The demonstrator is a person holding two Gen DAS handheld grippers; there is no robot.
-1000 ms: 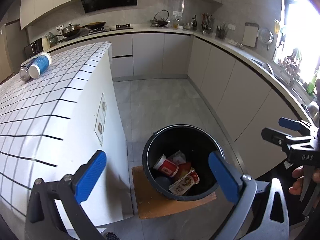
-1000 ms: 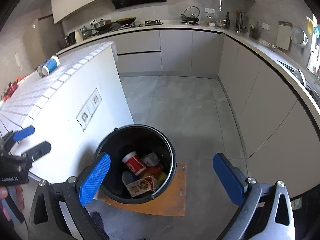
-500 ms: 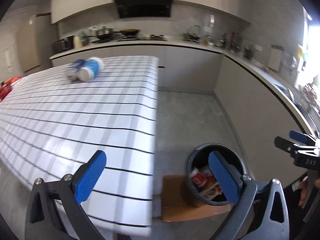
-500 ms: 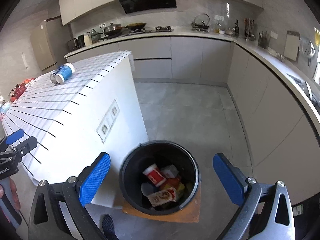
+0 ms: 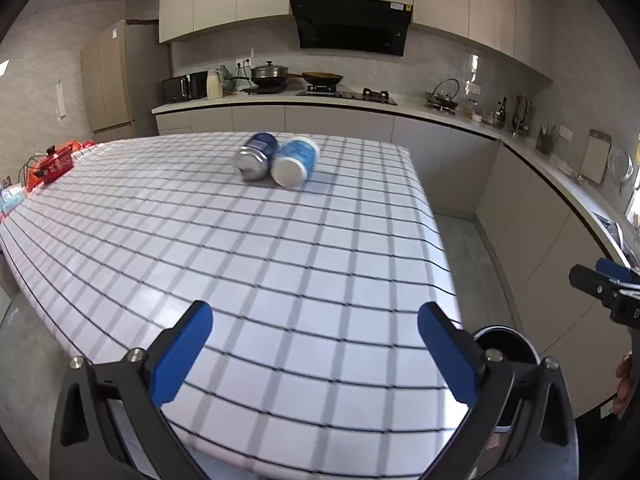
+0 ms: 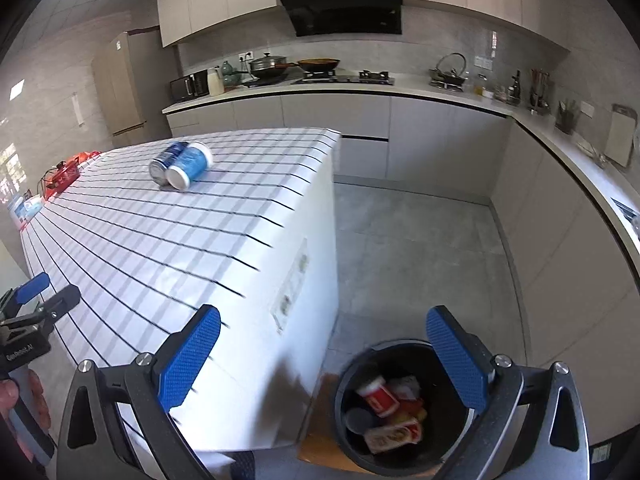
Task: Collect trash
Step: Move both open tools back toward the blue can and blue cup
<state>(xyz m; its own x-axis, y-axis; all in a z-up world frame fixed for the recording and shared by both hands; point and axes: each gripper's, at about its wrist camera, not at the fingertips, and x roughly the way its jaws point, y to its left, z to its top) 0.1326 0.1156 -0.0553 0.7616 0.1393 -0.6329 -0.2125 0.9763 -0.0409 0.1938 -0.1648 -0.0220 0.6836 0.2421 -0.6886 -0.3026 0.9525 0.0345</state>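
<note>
Trash — can (image 5: 256,156) and blue-labelled cup (image 5: 295,161), perhaps touching — on checked table (image 5: 240,248).

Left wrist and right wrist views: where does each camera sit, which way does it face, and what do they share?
Left wrist: sits behind the open left gripper, above the checked table, facing the can and blue cup; the right gripper shows at the edge.
Right wrist: behind the open right gripper, above the table's corner, facing down to the trash bin; the left gripper shows at left.
Shared: table, can, cup, bin, kitchen counter.
</note>
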